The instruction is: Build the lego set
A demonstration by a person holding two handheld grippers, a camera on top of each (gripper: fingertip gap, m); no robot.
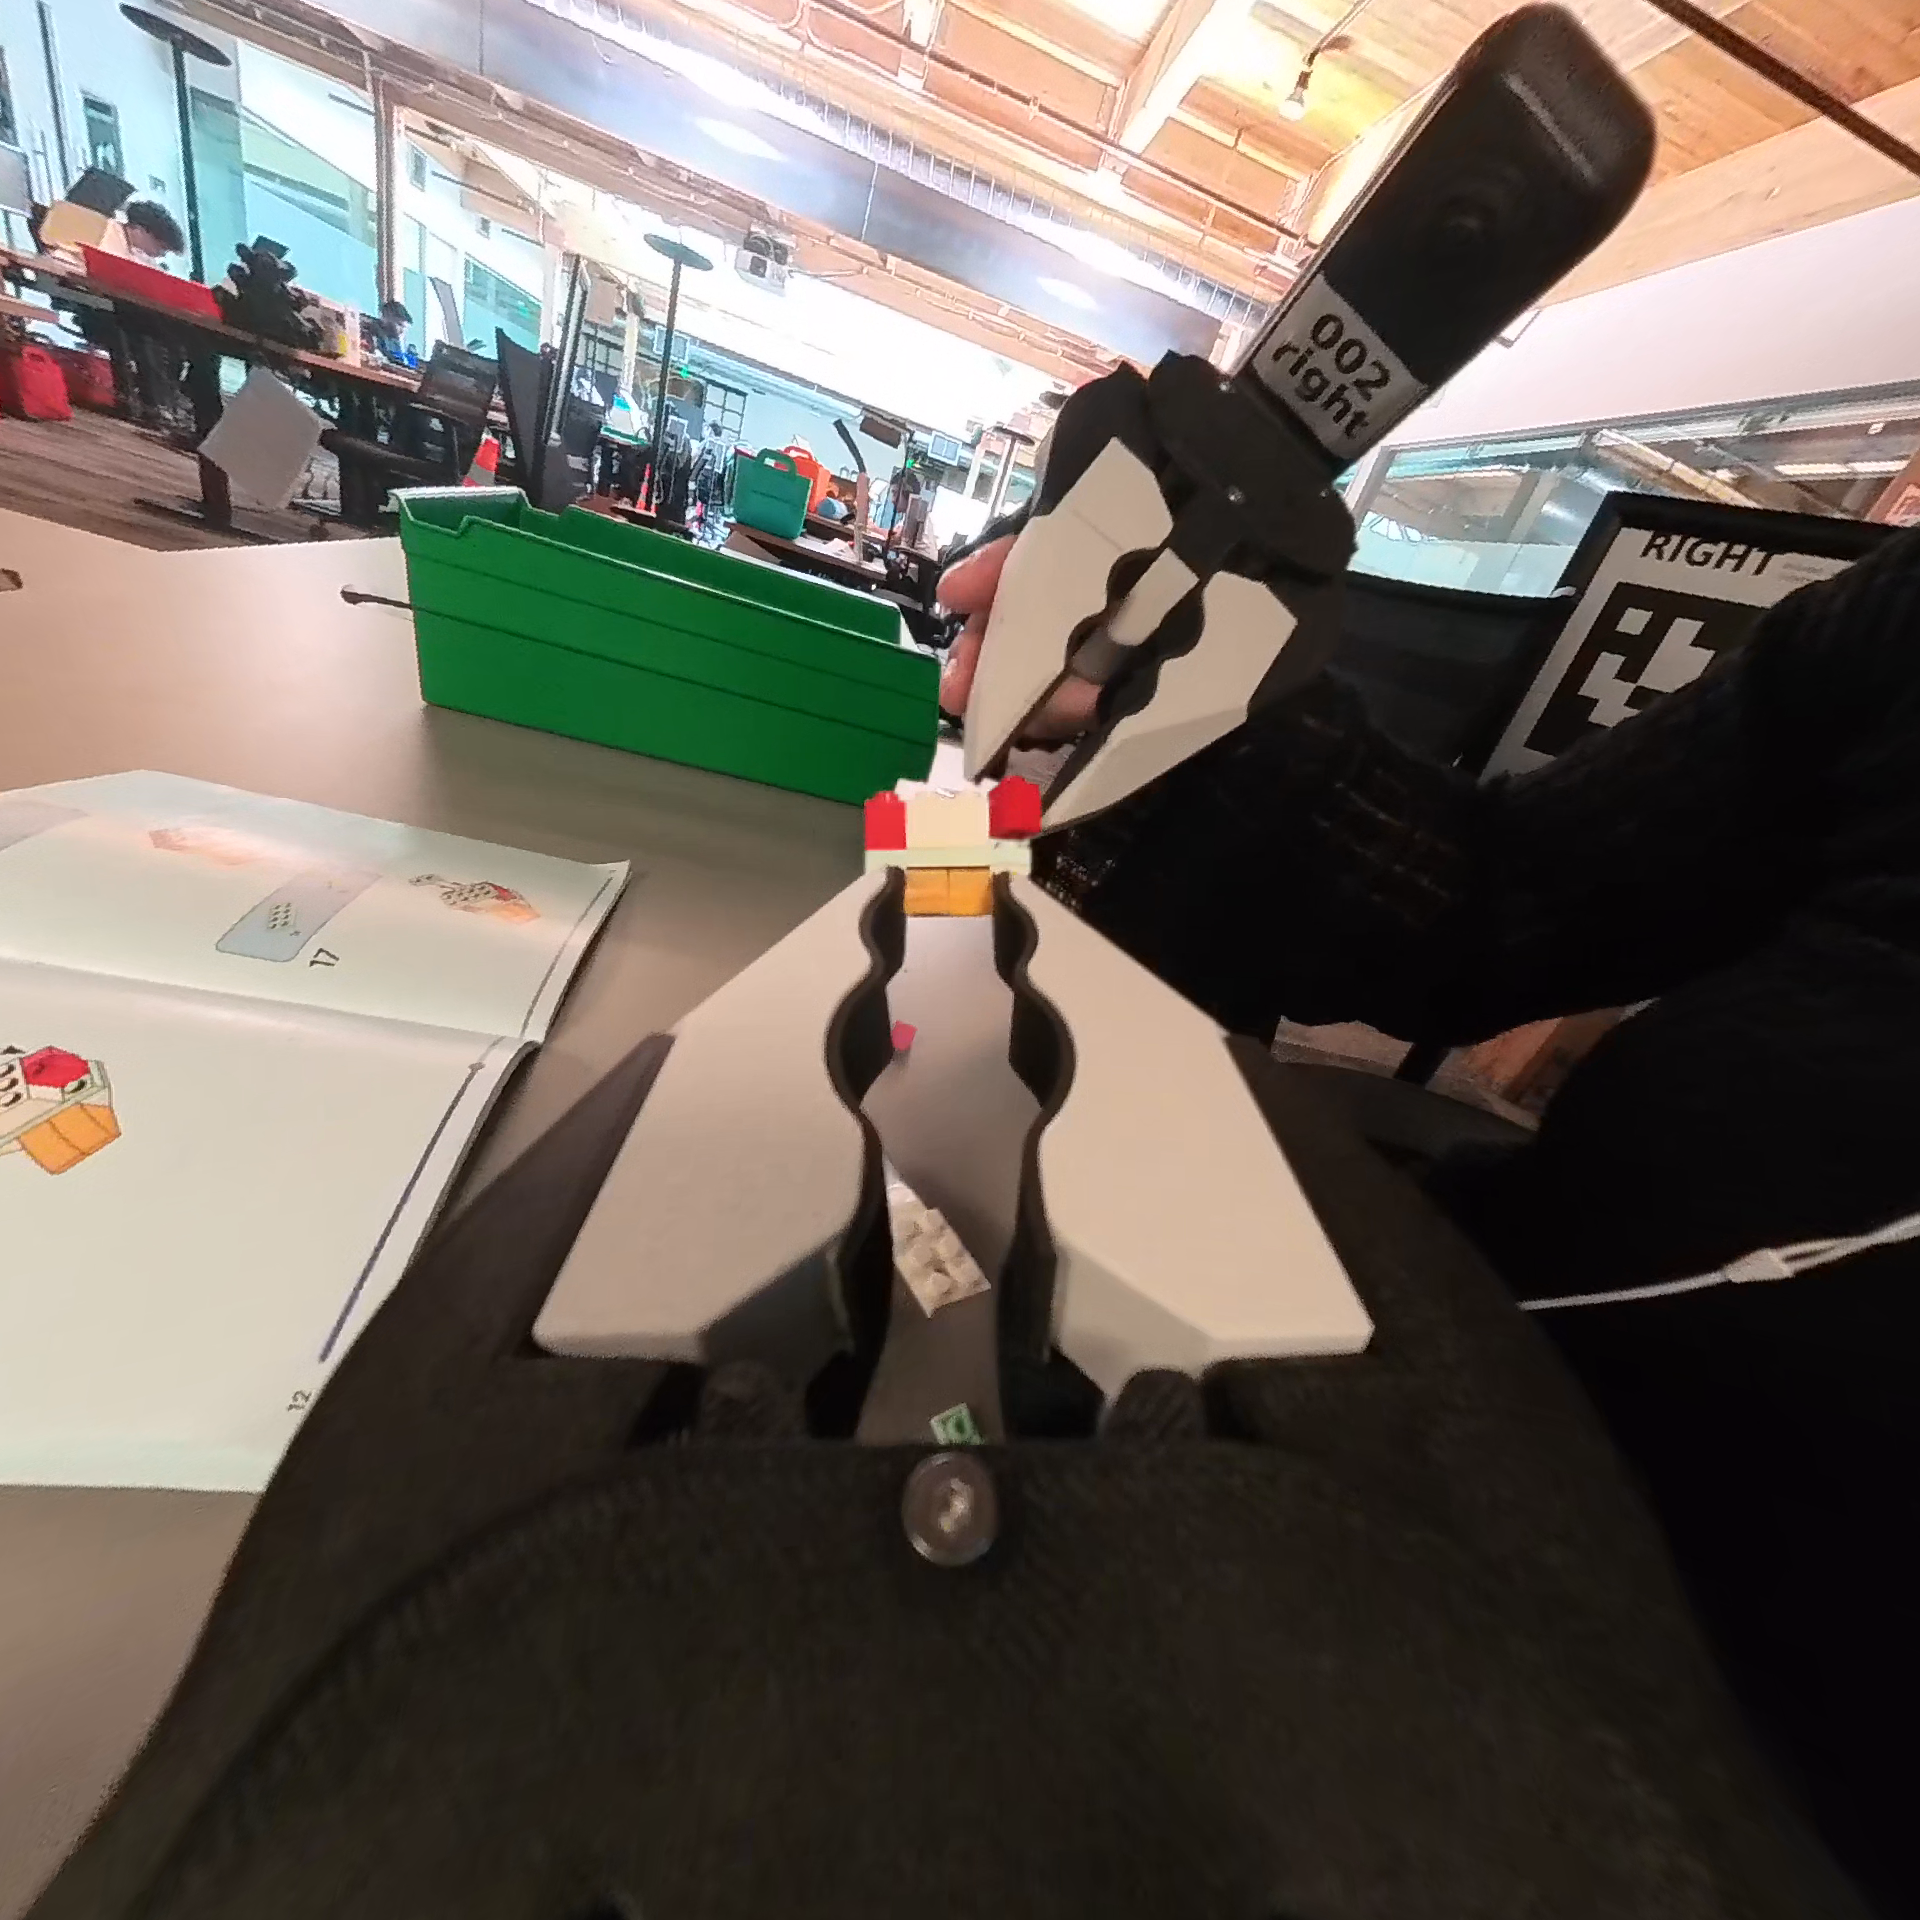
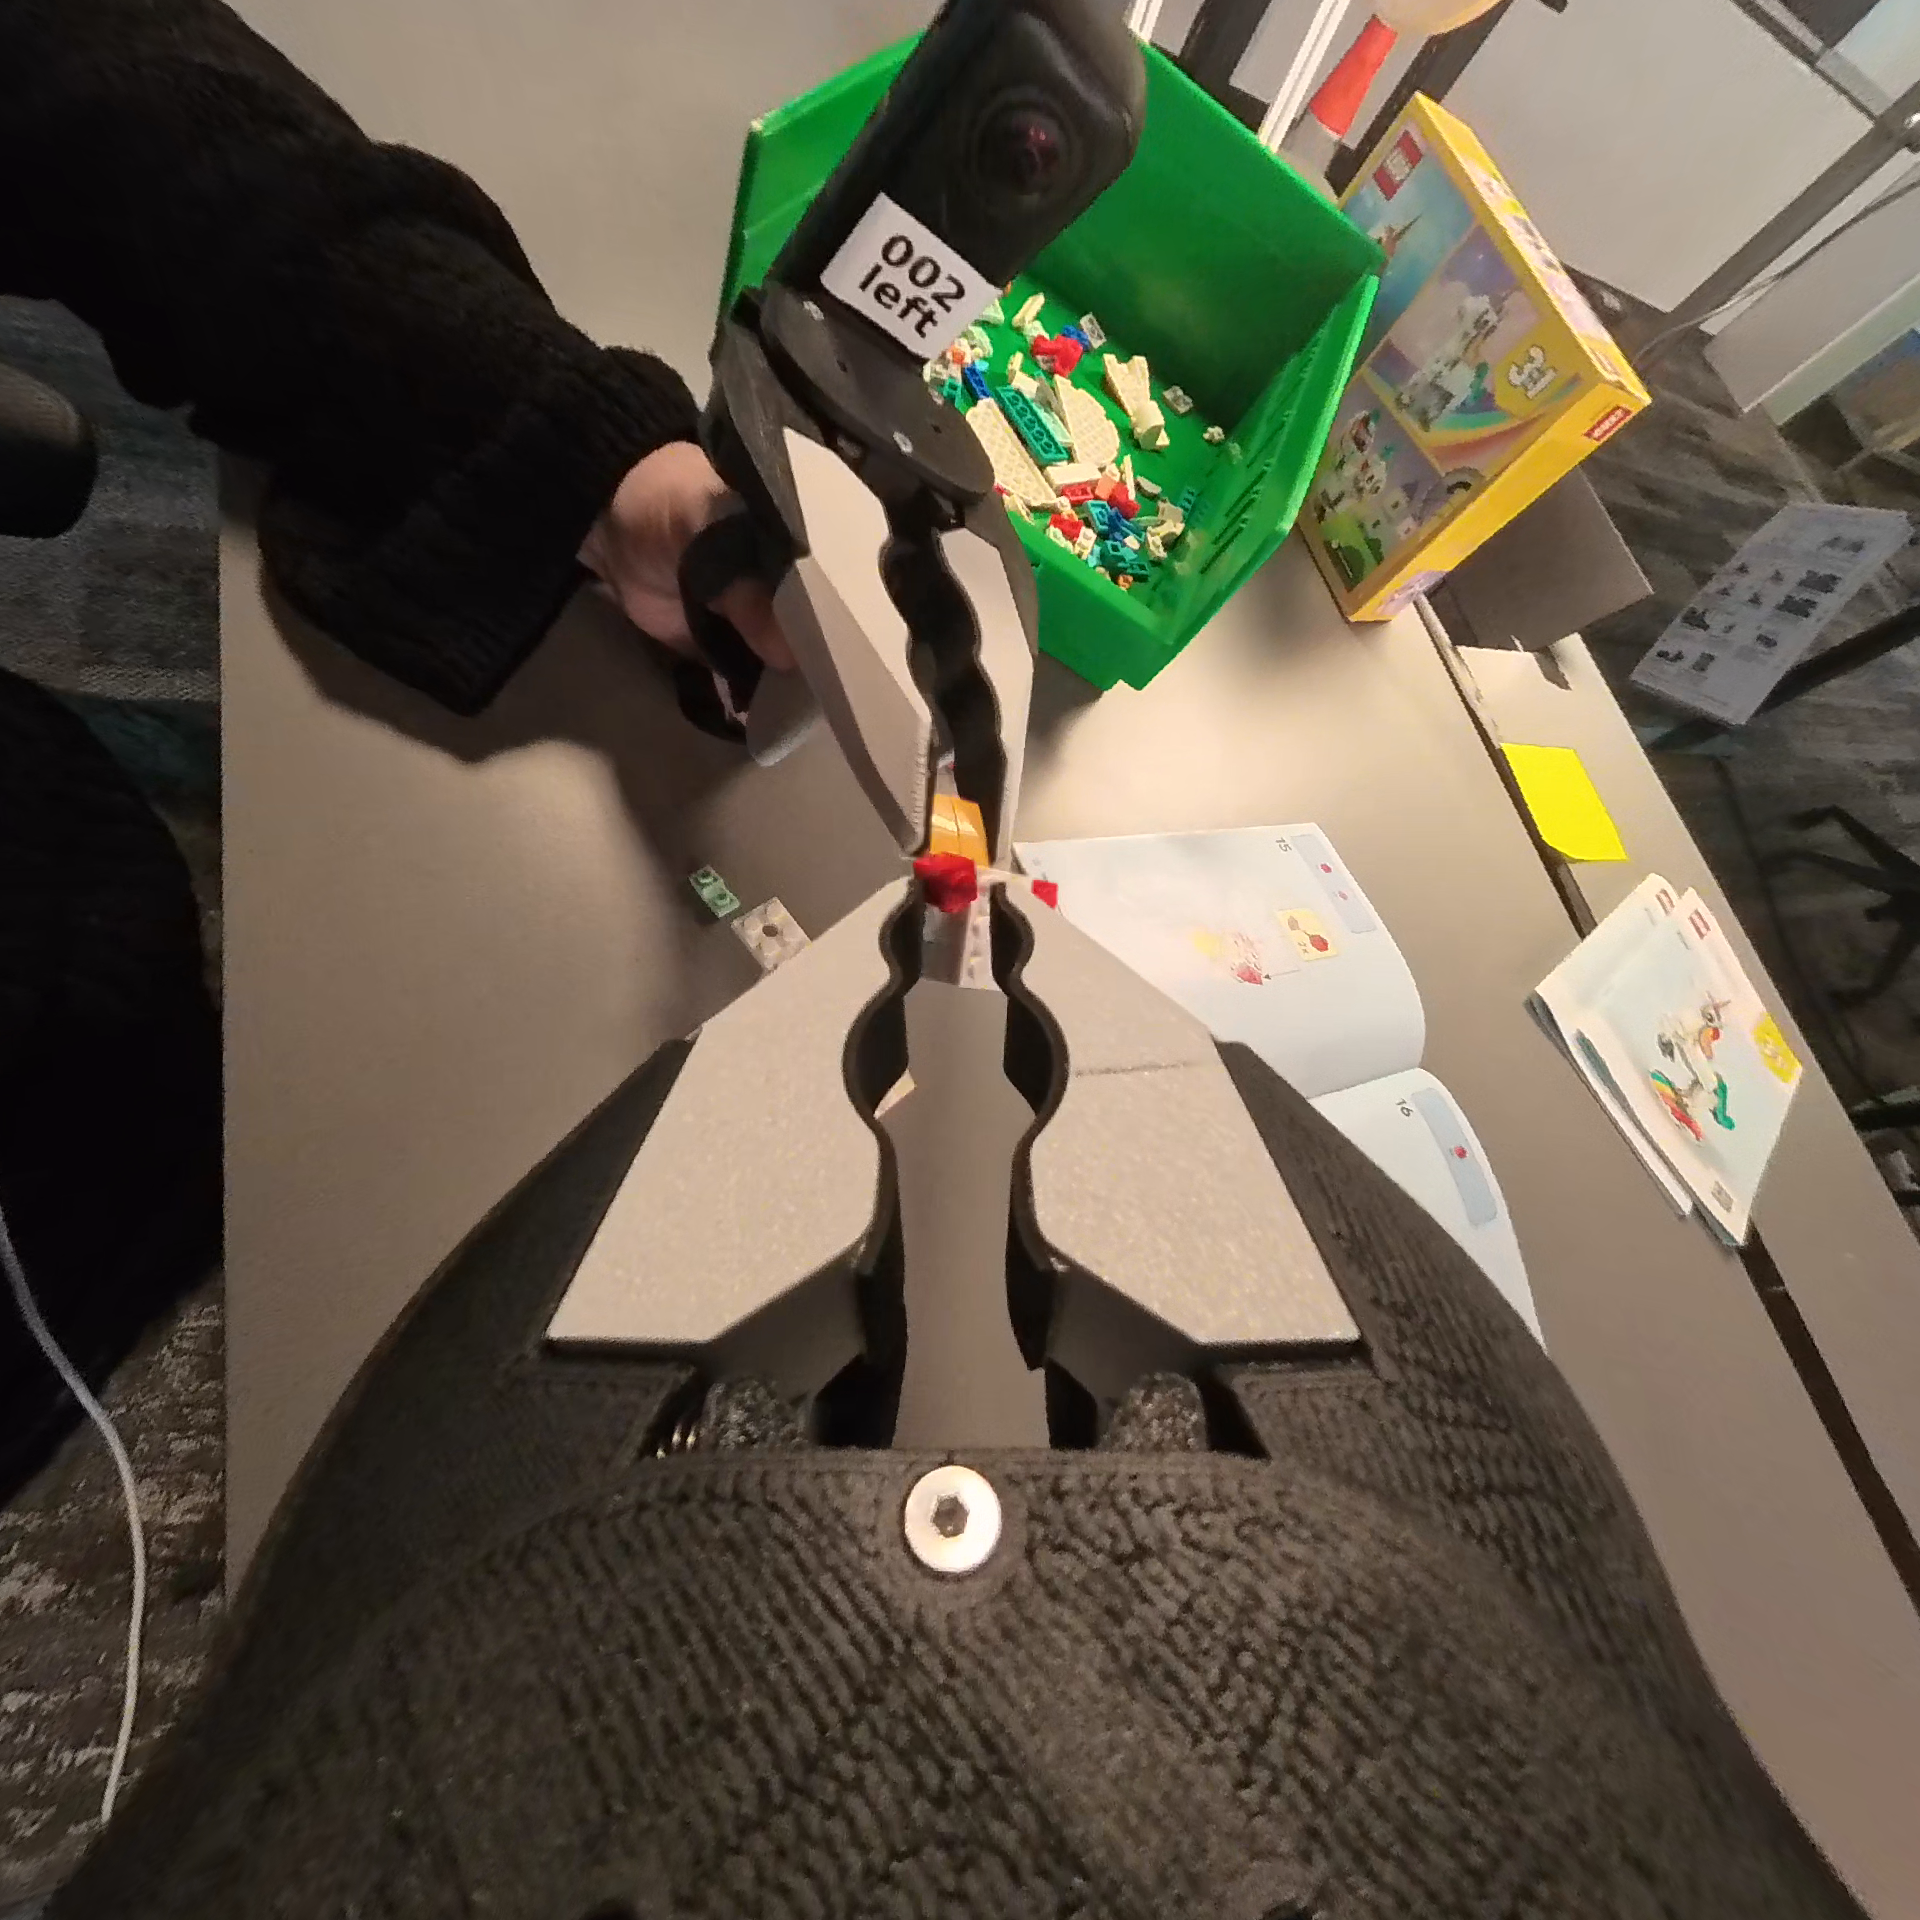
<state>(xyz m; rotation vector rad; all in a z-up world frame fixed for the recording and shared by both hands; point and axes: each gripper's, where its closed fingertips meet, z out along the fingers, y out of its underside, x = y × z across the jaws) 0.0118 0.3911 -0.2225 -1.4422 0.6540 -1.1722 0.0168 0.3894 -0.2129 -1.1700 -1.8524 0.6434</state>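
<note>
My left gripper (image 1: pixel 948 896) is shut on the orange base of a small lego model (image 1: pixel 948 840), which has a white plate and white and red bricks on top, held above the grey table (image 1: pixel 208 644). My right gripper (image 1: pixel 1006 800) comes down from the upper right, its jaws nearly closed around a red brick (image 1: pixel 1016 805) at the model's top right corner. In the right wrist view, the right gripper (image 2: pixel 954 902) has that red brick (image 2: pixel 943 881) at its tips, and the left gripper (image 2: pixel 961 831) grips the orange base (image 2: pixel 956 826) from above.
A green bin (image 2: pixel 1299 312) of loose bricks stands behind, also in the left wrist view (image 1: pixel 665 665). An open instruction booklet (image 2: pixel 1247 935) lies under the model. A yellow box (image 2: pixel 1455 364), a second booklet (image 2: pixel 1662 1049) and a yellow note (image 2: pixel 1558 800) are at the right. Small loose pieces (image 2: pixel 769 930) lie on the table. Only a small space, under 4 cm, lies between the two pairs of fingers.
</note>
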